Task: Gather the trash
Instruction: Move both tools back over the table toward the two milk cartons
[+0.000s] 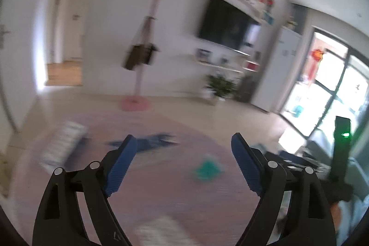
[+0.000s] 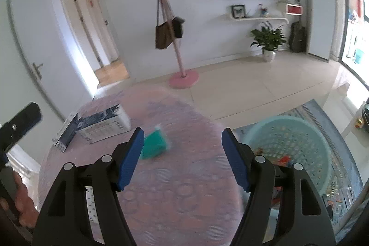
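Tabletop (image 2: 184,200), round, pink patterned cover. Green packet (image 2: 154,145) lies flat on it, near centre. White-and-navy box (image 2: 101,125) beyond the packet toward the tabletop's left edge (print too blurred to read). Right tool (image 2: 182,140) spread, nothing between the pads; packet just past its left fingertip. Left tool (image 1: 182,144) spread wide, empty, packet (image 1: 206,170) ahead of it. Teal basket (image 2: 288,144) on the floor right of the tabletop
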The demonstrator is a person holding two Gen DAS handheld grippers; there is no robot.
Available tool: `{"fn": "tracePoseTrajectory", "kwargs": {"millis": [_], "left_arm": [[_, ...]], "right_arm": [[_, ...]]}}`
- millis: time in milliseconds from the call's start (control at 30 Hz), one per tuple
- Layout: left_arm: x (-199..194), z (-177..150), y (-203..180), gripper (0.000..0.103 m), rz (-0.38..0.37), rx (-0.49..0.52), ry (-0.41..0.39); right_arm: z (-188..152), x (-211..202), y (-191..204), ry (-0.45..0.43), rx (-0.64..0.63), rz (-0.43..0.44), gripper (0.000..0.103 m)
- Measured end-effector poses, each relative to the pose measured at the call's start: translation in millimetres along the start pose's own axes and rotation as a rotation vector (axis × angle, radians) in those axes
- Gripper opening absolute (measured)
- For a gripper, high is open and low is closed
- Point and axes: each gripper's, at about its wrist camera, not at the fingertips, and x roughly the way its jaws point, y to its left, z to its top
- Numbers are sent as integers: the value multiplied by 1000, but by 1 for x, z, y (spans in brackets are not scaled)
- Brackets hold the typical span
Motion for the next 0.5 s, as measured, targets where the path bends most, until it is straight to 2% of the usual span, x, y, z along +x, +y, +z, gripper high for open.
{"fn": "tracePoseTrajectory", "kwargs": {"millis": [100,267,333,500], "left_arm": [[-2,2,50,82,114,-24,18],[26,-4,126,82,250,-46,117],[38,-6,142,82,258,-51,152],[66,-16,169,82,252,-51,198]], "right_arm": [[2,16,26,36,-5,53,66],[10,54,79,105,14,144,66],[11,68,94,128,47,159,66],[17,121,113,221,270,203,66]]}}
